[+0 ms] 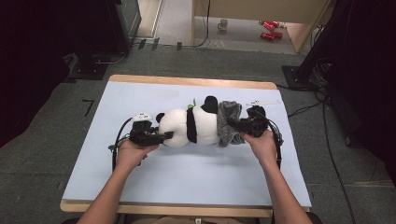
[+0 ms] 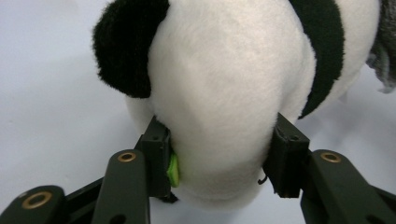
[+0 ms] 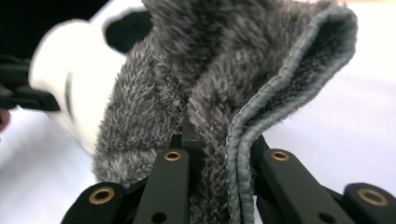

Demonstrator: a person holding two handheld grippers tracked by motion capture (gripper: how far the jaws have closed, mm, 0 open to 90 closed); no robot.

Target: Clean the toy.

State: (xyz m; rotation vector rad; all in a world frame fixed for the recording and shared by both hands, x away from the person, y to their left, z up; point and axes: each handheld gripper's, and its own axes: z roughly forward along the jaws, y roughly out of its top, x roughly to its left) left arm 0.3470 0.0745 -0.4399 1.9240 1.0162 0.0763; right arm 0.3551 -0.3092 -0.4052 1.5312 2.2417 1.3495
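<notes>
Forearms enter from the near edge of the counter (image 1: 187,172), each hand carrying a claw. Left claw (image 1: 161,136) lies toward the left edge and grasps the white head end of the plush panda (image 1: 191,126): in the left gripper view its pads (image 2: 161,149) press into the fur on both sides, below a black ear. Right claw (image 1: 238,125), toward the right edge, is clenched on the grey fuzzy cloth (image 1: 228,122); in the right gripper view the cloth's folded hem (image 3: 243,154) sits pinched between the jaws. Panda lies lengthwise between the two claws near the counter's middle, the cloth wrapped over its end nearest the right claw.
</notes>
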